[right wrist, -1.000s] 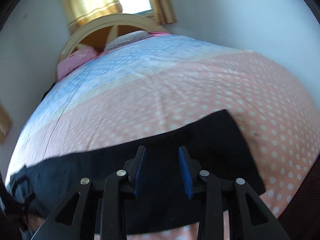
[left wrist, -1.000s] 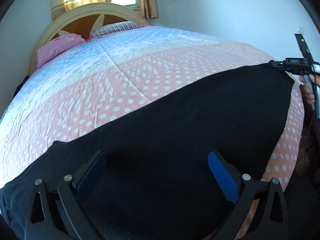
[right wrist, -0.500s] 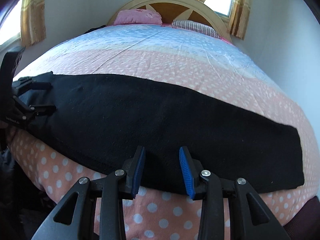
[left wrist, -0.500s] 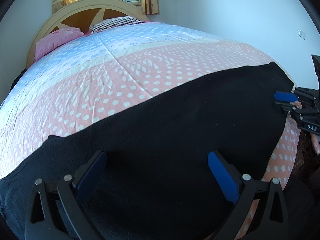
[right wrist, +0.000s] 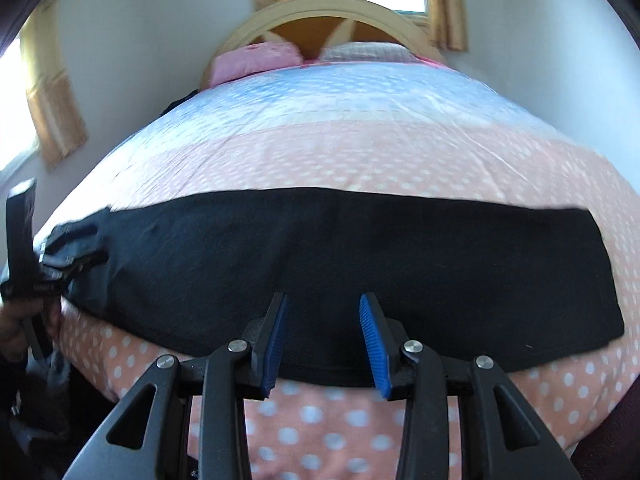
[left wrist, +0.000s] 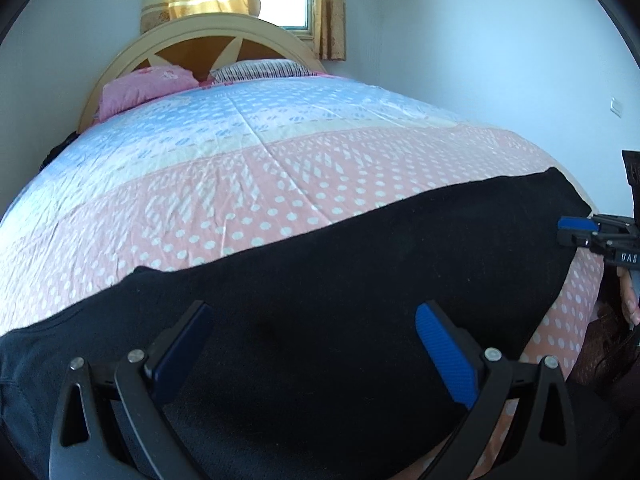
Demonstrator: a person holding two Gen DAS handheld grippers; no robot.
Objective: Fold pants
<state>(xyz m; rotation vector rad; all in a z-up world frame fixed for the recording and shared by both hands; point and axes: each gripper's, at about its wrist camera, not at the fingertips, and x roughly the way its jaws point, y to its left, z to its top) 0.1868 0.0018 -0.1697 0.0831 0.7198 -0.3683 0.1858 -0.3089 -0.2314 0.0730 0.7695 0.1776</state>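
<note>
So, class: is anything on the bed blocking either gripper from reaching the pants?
Nothing visible. The pants lie flat on the quilt, with both the left gripper and the right gripper open right over them.

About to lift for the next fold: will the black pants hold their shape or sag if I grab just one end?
Likely floppy: the black pants lie limp and follow the curve of the quilt. One end lifted would probably droop and drag. The fabric looks soft and matte, so probably not slippery in the tongs.
</note>
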